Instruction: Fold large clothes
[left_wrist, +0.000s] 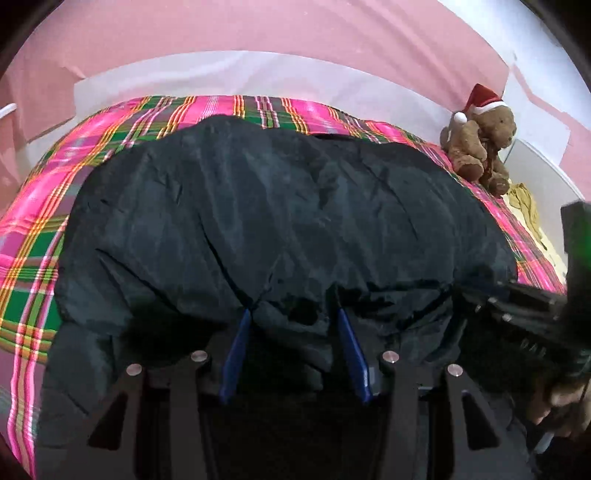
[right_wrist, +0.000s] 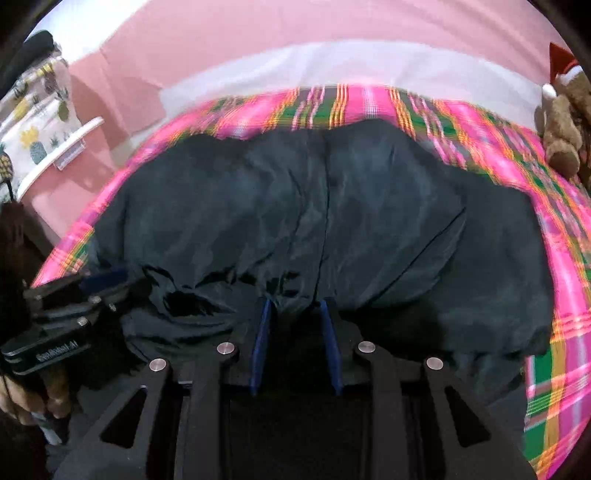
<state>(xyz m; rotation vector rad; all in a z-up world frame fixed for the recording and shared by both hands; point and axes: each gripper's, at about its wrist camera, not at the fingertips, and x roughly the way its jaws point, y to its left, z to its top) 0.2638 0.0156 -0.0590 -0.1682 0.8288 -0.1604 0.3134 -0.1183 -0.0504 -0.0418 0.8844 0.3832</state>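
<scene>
A large black garment (left_wrist: 280, 221) lies spread over a pink and green plaid bed cover (left_wrist: 33, 229); it also fills the right wrist view (right_wrist: 295, 221). My left gripper (left_wrist: 293, 312) has its blue fingers (left_wrist: 236, 347) apart, with the garment's near edge bunched between them. My right gripper (right_wrist: 293, 302) has its blue fingers (right_wrist: 260, 343) closer together, pinching a bunched fold of the near edge. The right gripper shows at the right edge of the left wrist view (left_wrist: 524, 314), and the left gripper at the left of the right wrist view (right_wrist: 70, 302).
A brown teddy bear (left_wrist: 484, 147) in a red Santa hat sits at the bed's far right corner. A pink wall (left_wrist: 295, 29) runs behind the bed. A pineapple-print cloth (right_wrist: 33, 122) and a white shelf (right_wrist: 62, 151) stand at the left.
</scene>
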